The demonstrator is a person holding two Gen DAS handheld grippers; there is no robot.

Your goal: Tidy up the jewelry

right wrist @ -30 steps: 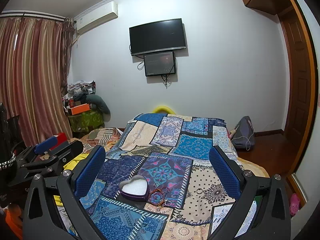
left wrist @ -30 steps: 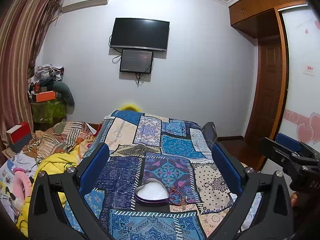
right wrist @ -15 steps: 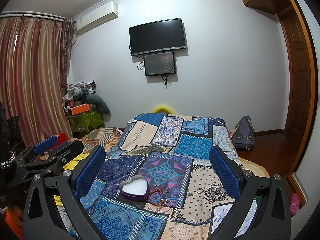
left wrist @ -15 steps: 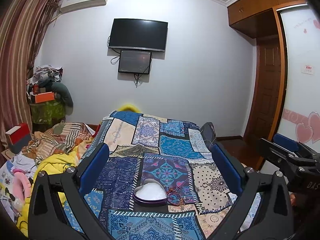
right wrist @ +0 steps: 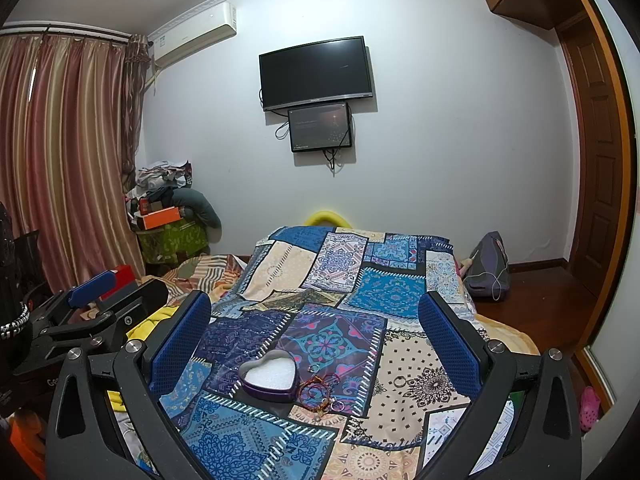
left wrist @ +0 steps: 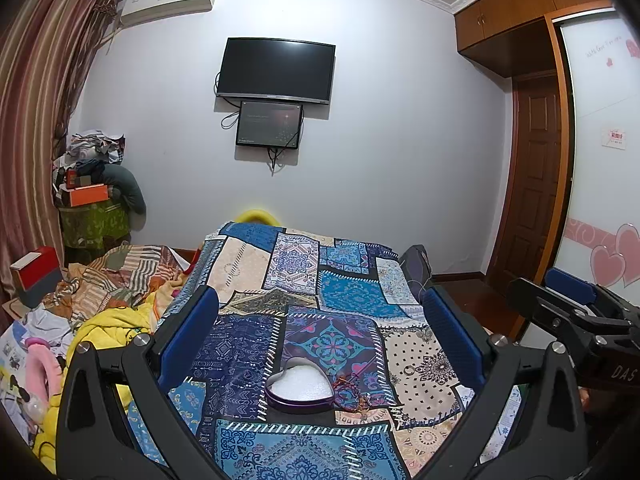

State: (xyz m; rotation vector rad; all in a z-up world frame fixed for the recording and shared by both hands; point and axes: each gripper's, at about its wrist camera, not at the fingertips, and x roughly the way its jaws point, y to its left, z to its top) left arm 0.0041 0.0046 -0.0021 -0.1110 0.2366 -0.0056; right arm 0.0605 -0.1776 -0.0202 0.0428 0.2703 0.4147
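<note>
Progress: none visible | tin (right wrist: pixel 269 376) empty | bracelets (right wrist: pixel 318 391), rings loose on bed (right wrist: pixel 404 292) | both claws (left wrist: pixel 320 344) (right wrist: pixel 316 346) released, unloaded

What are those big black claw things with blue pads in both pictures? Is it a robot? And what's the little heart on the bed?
No robot here: a person holds one grabbing tool in each hand. Each tool carries a camera looking out between its two fingers, so one picture comes from the left gripper and the other from the right gripper. Both are wide open and hold nothing. Below them lies a patchwork bedspread. On it sits a purple heart-shaped box with a white lining and nothing in it. Beside the box lie red string bracelets, and a small ring lies a bit farther right. In the right camera's picture, the left tool shows at the left edge.
</note>
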